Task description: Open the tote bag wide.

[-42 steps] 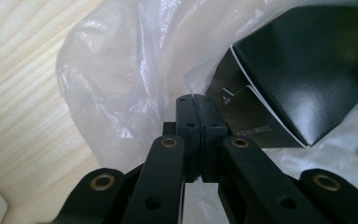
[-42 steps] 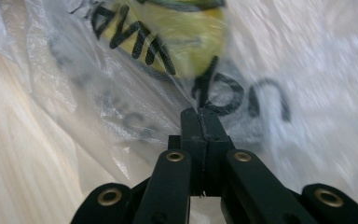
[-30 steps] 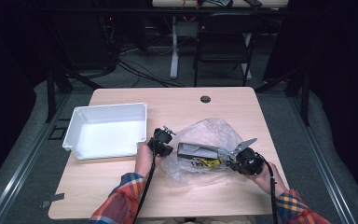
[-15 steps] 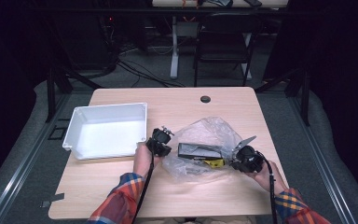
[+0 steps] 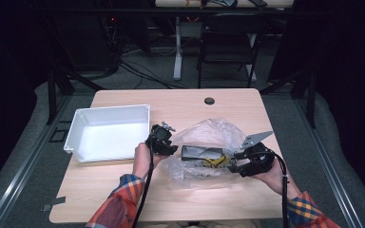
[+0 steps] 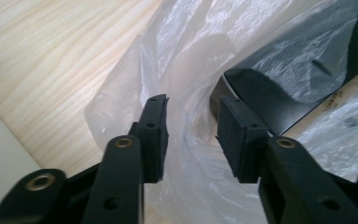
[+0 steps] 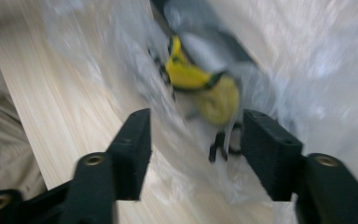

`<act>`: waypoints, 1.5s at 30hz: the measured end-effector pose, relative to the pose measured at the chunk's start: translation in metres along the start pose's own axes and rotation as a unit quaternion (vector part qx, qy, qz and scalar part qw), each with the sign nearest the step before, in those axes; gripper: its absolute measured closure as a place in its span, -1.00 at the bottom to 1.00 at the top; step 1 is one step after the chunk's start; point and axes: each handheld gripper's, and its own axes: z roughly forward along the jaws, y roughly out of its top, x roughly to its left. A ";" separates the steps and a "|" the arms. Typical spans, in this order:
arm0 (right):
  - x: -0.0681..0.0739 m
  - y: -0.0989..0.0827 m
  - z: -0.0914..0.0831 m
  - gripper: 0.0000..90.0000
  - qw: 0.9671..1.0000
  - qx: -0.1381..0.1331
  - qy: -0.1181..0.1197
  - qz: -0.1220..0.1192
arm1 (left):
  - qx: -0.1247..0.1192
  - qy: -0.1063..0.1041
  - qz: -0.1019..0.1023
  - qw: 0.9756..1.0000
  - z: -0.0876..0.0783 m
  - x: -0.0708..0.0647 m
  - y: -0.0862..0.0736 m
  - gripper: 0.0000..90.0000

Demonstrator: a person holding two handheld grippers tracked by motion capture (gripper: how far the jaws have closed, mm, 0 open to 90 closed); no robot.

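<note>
The clear plastic bag [image 5: 204,149] lies crumpled on the near right part of the wooden table [image 5: 180,102], with a flat black item [image 5: 200,152] and a yellow-and-black piece [image 5: 215,161] inside it; the bag's left edge is just beside the white tray [image 5: 107,133]. Your left gripper [image 5: 168,145] sits at the bag's left end, and in the left gripper view [image 6: 191,135] its jaws have just been opening and now stand partly apart, with loose film between them but the pads not pressing on it. Your right gripper [image 5: 237,166] is at the bag's right end; its view is blurred, yet the jaws [image 7: 193,149] have just been opening too, stand well apart and grip nothing, the film and the yellow piece lying beyond them. The work in hand appears to be re-gripping the bag to get at its contents. Take a single layer of film at each end, close fully before you lift, and keep the pads off the black item. You have open tabletop on the far side, up to the small dark grommet [image 5: 209,100]. The near edge of the table and the right edge are close, so draw the bag away from them, and mind the tray wall on the left.
</note>
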 end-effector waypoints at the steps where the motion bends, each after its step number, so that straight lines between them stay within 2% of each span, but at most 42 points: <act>1: 0.000 0.003 -0.002 -0.18 1.000 -0.009 -0.008 0.003 | -0.002 -0.002 0.000 1.000 0.000 -0.001 0.002 0.29; 3: -0.002 0.009 0.000 -0.27 0.999 -0.026 -0.021 0.014 | -0.009 -0.013 0.005 1.000 0.000 -0.005 0.006 0.16; 4: -0.005 0.013 0.003 -0.28 0.999 -0.030 -0.025 0.023 | -0.010 -0.012 0.008 1.000 0.000 -0.007 0.007 0.09; 7: -0.009 0.018 0.018 -0.33 0.999 -0.016 -0.033 0.027 | -0.018 -0.016 0.017 1.000 0.000 -0.012 0.014 -0.10; 8: -0.010 0.019 0.023 -0.32 0.999 -0.005 -0.027 0.027 | -0.022 -0.020 0.018 0.999 0.001 -0.012 0.017 -0.16; 10: -0.009 0.019 0.031 -0.22 0.999 0.009 -0.031 0.021 | -0.024 -0.027 0.016 0.999 0.004 -0.010 0.025 -0.21; 12: -0.008 0.017 0.035 -0.06 0.999 0.018 -0.032 0.016 | -0.010 -0.045 0.020 0.999 0.009 -0.008 0.034 -0.22; 16: -0.007 0.011 0.037 0.26 0.999 0.029 -0.037 0.006 | 0.025 -0.052 0.036 0.998 0.023 -0.008 0.051 -0.05; 19: -0.007 0.006 0.040 0.65 0.998 0.033 -0.045 0.001 | 0.036 -0.056 0.048 0.997 0.032 -0.010 0.060 0.39; 21: -0.007 0.003 0.042 0.88 0.998 0.038 -0.050 -0.002 | 0.057 -0.044 0.068 0.995 0.040 -0.014 0.065 0.66; 22: -0.008 0.002 0.043 0.95 0.998 0.042 -0.049 -0.004 | 0.069 -0.040 0.080 0.994 0.044 -0.016 0.066 0.80; 24: -0.009 0.000 0.045 1.00 0.998 0.043 -0.048 -0.001 | 0.081 -0.032 0.093 0.992 0.051 -0.020 0.069 0.99; 26: -0.009 -0.002 0.045 1.00 0.997 0.047 -0.056 0.000 | 0.085 -0.027 0.096 0.991 0.056 -0.022 0.071 1.00; 27: -0.009 -0.003 0.045 1.00 0.997 0.049 -0.053 0.000 | 0.089 -0.016 0.103 0.991 0.058 -0.022 0.072 1.00; 32: -0.012 -0.017 0.043 1.00 0.997 0.060 -0.050 0.013 | 0.094 0.009 0.086 0.992 0.069 -0.016 0.077 1.00; 33: -0.013 -0.020 0.043 1.00 0.997 0.066 -0.049 0.016 | 0.096 0.019 0.087 0.991 0.071 -0.014 0.078 1.00; 37: -0.018 -0.033 0.046 1.00 0.995 0.084 -0.047 0.030 | 0.104 0.033 0.075 0.991 0.079 -0.008 0.080 1.00; 40: -0.021 -0.040 0.050 1.00 0.993 0.103 -0.040 0.040 | 0.113 0.047 0.073 0.990 0.085 -0.005 0.080 1.00; 42: -0.020 -0.043 0.054 1.00 0.991 0.117 -0.041 0.038 | 0.120 0.057 0.066 0.989 0.089 -0.001 0.079 1.00; 43: -0.019 -0.044 0.056 1.00 0.991 0.120 -0.041 0.040 | 0.119 0.067 0.067 0.988 0.091 0.001 0.078 1.00; 45: -0.018 -0.044 0.057 1.00 0.990 0.125 -0.045 0.037 | 0.126 0.071 0.059 0.988 0.094 0.005 0.078 1.00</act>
